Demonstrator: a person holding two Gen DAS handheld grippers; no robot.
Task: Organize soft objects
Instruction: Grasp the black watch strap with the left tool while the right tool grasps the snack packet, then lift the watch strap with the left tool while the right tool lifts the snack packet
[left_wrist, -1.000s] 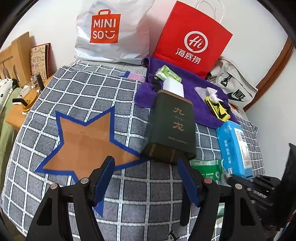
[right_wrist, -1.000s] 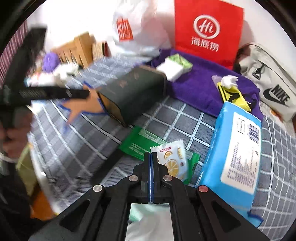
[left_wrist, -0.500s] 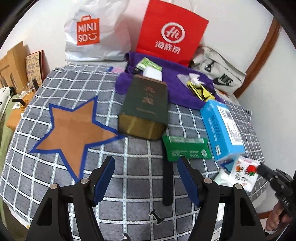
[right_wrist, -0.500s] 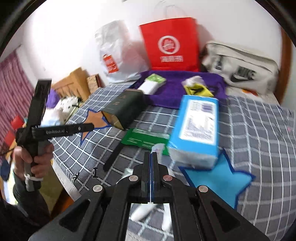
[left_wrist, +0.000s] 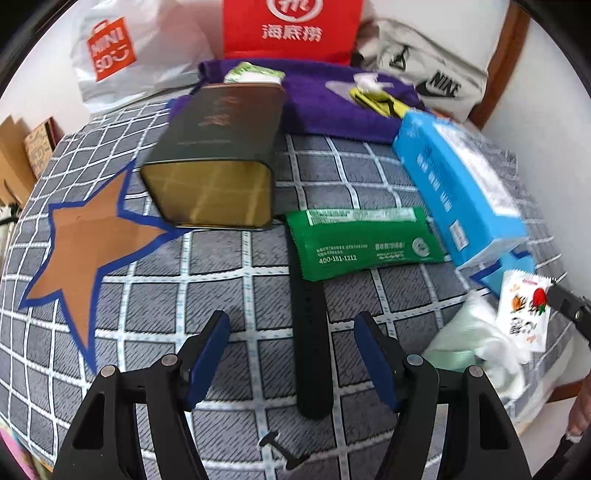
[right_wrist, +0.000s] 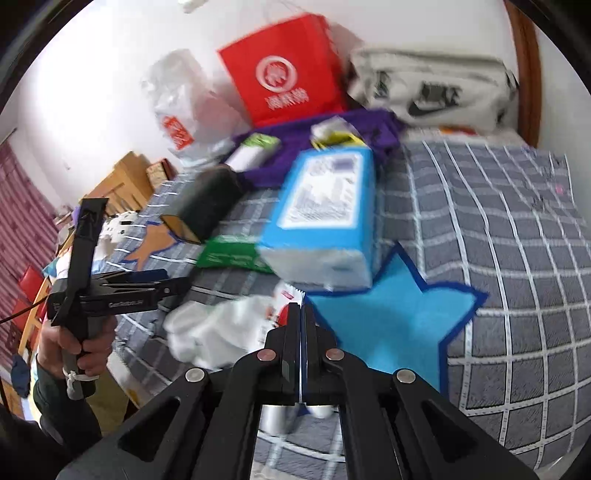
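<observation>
White fruit-print sachet (left_wrist: 524, 310) pinched at top edge in closed right gripper (right_wrist: 302, 314), hanging at right, near edge of checked cloth (left_wrist: 258, 295), above crumpled white bag (left_wrist: 476, 339). Thin, limp, light, likely slick foil; edge pinch suits it. Left gripper (left_wrist: 291, 339) open, empty, over black bar (left_wrist: 308, 332). Green pouch (left_wrist: 362, 240) flat mid-cloth, soft; best taken by serrated edge. Blue tissue pack (left_wrist: 461, 184) right of it, squashy. Blue star (right_wrist: 391, 325) near right.

tin (left_wrist: 218, 155) left of green packet (left_wrist: 364, 242); tissue pack (left_wrist: 461, 192) right.
</observation>
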